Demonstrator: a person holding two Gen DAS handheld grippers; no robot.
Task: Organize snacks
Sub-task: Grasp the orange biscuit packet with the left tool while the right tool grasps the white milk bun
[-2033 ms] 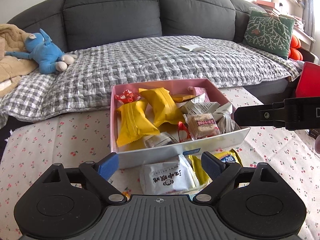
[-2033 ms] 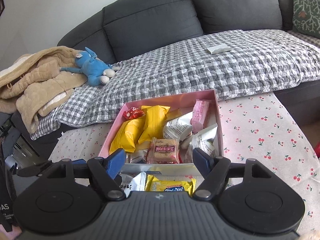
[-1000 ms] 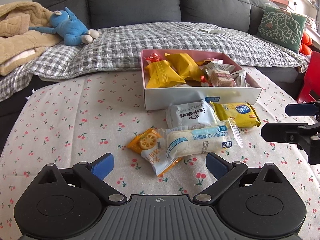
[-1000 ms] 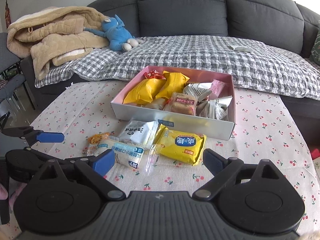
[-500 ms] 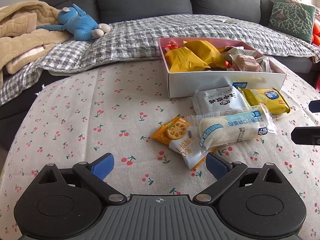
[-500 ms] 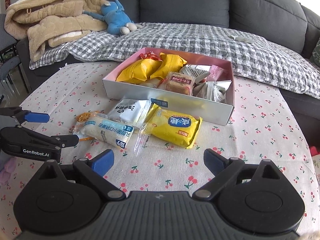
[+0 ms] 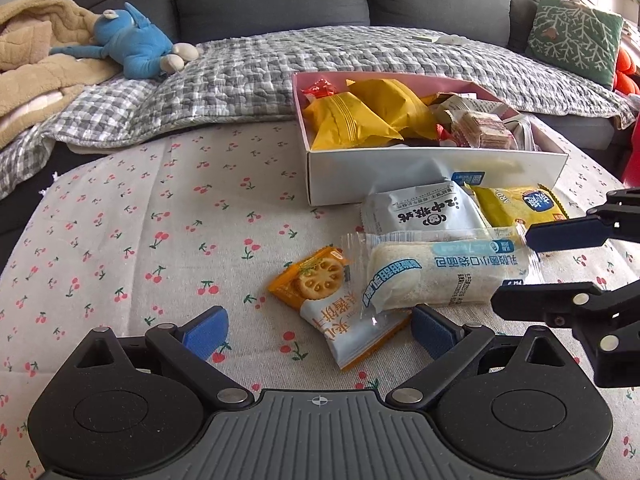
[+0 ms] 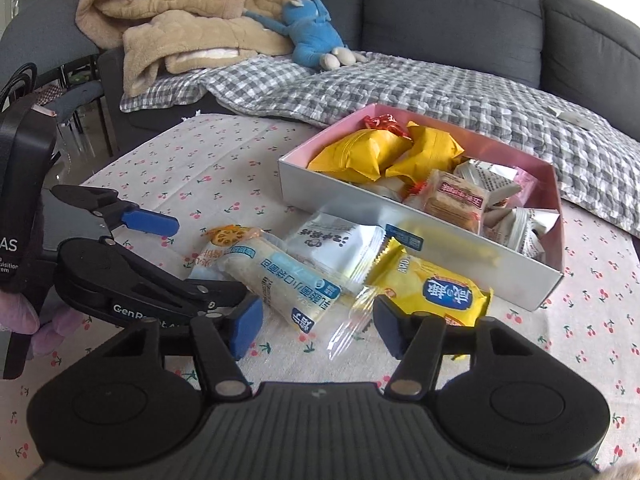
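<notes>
- Nearest, right claw (image 8: 316, 330) closing, its pads either side of the bread packet's (image 8: 280, 280) clear crimped tail, not yet pinching.
- Left claw (image 7: 316, 330) spread, empty, low over the lotus-biscuit sachet (image 7: 328, 300).
- Bread packet: likely light, soft, crushable, film slippery; take the sealed end or across the loaf gently.
- Beyond on the worktop (image 7: 140, 220): white sachet (image 8: 336, 244), yellow packet (image 8: 436, 292), then the box (image 8: 400, 216), already crowded.

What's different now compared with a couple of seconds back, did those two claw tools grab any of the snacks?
Both tools drew back from the snack box and sank toward the loose packets before it. The right gripper has its jaws closing around the end of the bread packet, not yet pinching it. The left gripper stays open, holding nothing. Box, yellow packet and the other snacks lie unmoved.
</notes>
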